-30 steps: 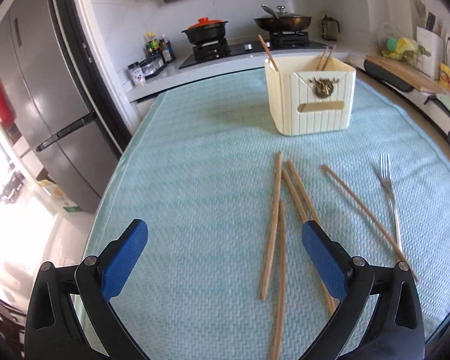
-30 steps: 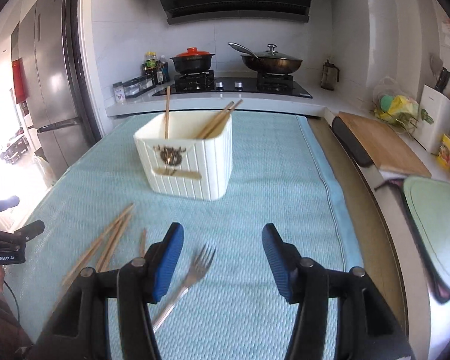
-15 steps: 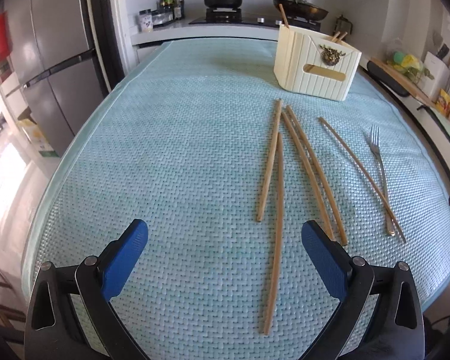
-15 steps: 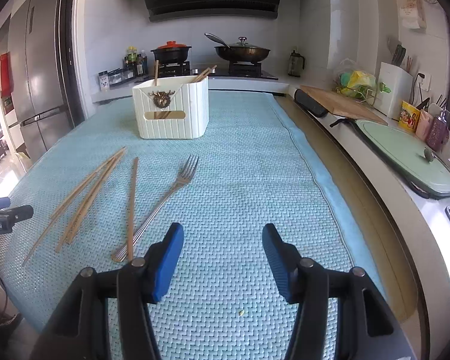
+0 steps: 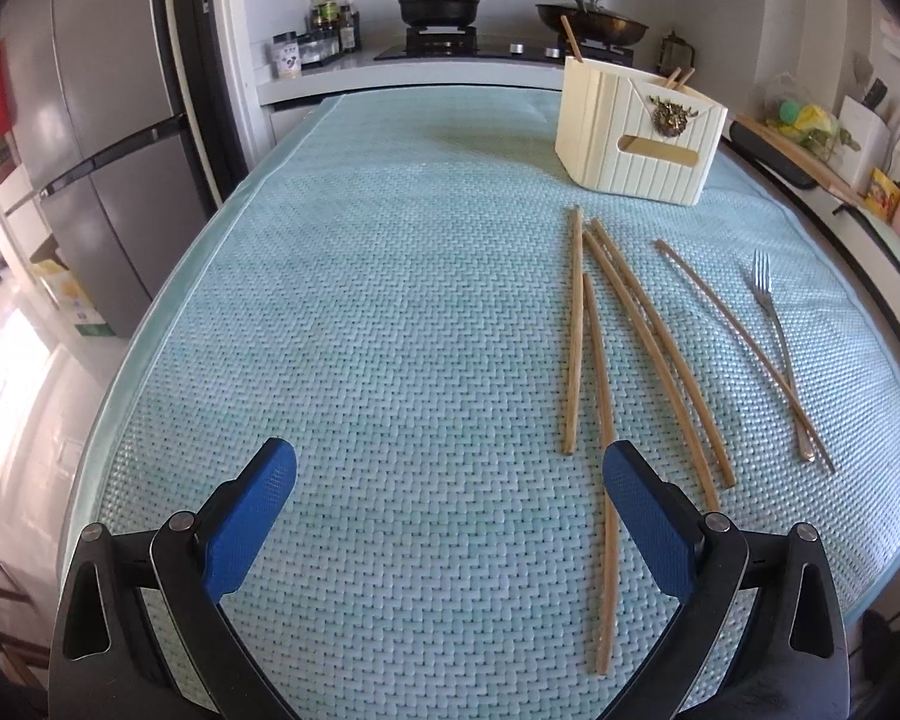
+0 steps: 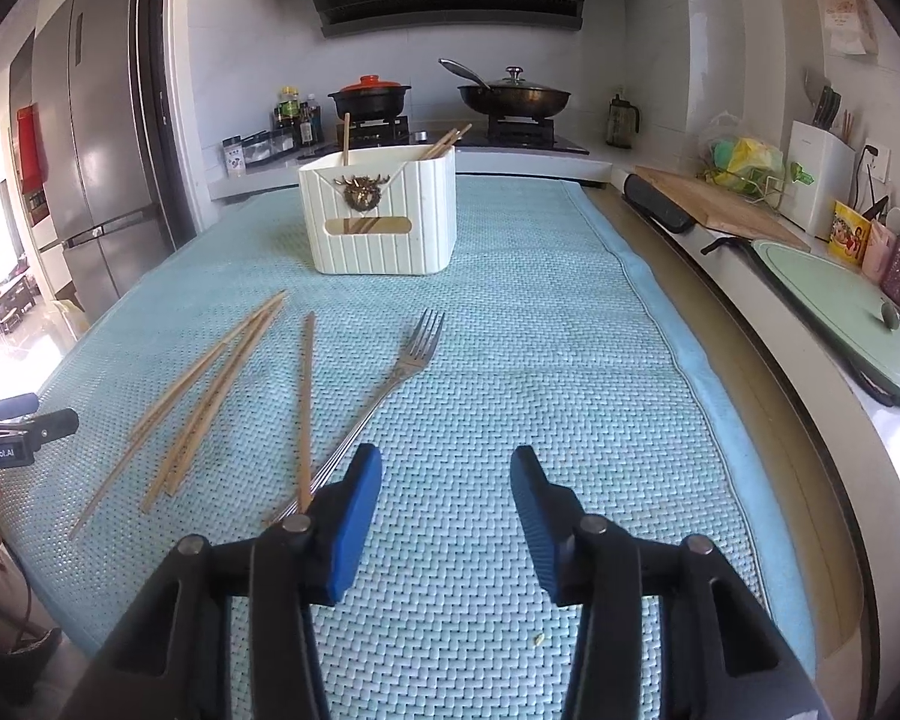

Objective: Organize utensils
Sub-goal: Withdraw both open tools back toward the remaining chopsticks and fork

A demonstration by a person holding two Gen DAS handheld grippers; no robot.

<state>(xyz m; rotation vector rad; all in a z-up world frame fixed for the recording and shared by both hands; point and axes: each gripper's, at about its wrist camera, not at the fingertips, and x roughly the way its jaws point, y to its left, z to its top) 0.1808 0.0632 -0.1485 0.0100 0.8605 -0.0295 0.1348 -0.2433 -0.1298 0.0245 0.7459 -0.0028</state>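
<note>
Five loose wooden chopsticks [image 5: 576,330] and a slim stainless-steel fork [image 6: 411,360] lie flat on a pale blue woven mat [image 5: 360,330] covering the kitchen table, fanned out toward its right-hand side, all pointing roughly at the ribbed cream plastic utensil holder [image 6: 378,222] that stands upright near the mat's far edge. Three chopsticks already lean inside the holder, suggesting the sorting is partly done and the rest await collection. The fork rests beside the rightmost chopstick, their near ends crossing or touching.

The left gripper [image 5: 450,480], with blue-padded fingers, hovers above the mat's near edge, jaws spread wide and empty; one chopstick's near end runs under its right finger, though contact cannot be confirmed. The right gripper [image 6: 447,483] is likewise parted and holds nothing, its left finger just beside the fork's handle, probably lining up a pick.
</note>
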